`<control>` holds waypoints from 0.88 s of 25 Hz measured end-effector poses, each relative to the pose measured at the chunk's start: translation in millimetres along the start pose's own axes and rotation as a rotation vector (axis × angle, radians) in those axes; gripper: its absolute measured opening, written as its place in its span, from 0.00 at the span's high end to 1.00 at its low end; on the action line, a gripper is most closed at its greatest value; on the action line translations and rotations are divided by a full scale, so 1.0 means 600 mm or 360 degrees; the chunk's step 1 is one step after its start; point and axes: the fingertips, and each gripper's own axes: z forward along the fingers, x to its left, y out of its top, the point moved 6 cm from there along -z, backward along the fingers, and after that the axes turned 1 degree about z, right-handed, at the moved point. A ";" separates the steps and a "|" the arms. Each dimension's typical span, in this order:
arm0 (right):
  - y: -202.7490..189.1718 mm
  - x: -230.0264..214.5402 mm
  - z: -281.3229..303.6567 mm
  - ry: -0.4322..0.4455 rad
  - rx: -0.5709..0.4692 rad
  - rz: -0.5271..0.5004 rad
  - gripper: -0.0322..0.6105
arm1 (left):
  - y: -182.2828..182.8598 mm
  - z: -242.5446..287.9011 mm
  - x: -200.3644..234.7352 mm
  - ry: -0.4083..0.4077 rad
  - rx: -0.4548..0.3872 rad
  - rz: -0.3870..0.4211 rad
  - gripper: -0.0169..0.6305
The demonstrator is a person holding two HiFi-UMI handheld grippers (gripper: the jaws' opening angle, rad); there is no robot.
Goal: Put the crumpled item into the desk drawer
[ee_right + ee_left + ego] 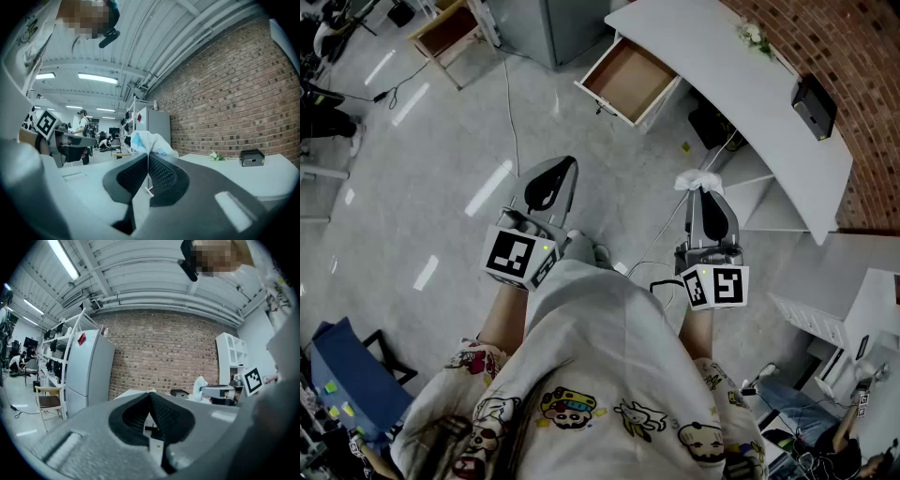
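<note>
- Left tongs (567,167), lower centre, are closed and empty, idle beside the body.
- Right tongs (705,190) are pinched tight on the wad (697,180), held tip-first for carrying.
- Drawer (628,80), upper centre under the tabletop (741,89), stands open, likely to receive it.

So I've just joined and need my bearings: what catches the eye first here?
First, the crumpled white wad pinched at the tips of the right gripper, right of centre in the head view. Next, the open drawer of the white desk ahead, top centre; it looks empty.
</note>
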 end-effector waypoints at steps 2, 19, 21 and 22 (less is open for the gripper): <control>0.000 -0.004 -0.008 0.0011 -0.0001 0.0018 0.93 | -0.001 -0.002 -0.007 0.0009 0.0004 -0.0006 0.97; -0.014 -0.027 0.155 0.0073 0.0045 0.0067 0.93 | -0.004 0.092 0.110 0.0060 0.0025 -0.0050 0.97; -0.011 -0.033 0.201 0.0072 0.0059 0.0070 0.93 | 0.002 0.123 0.144 0.0050 0.0033 -0.0057 0.97; -0.010 -0.035 0.225 0.0071 0.0065 0.0071 0.93 | 0.005 0.138 0.161 0.0044 0.0038 -0.0060 0.97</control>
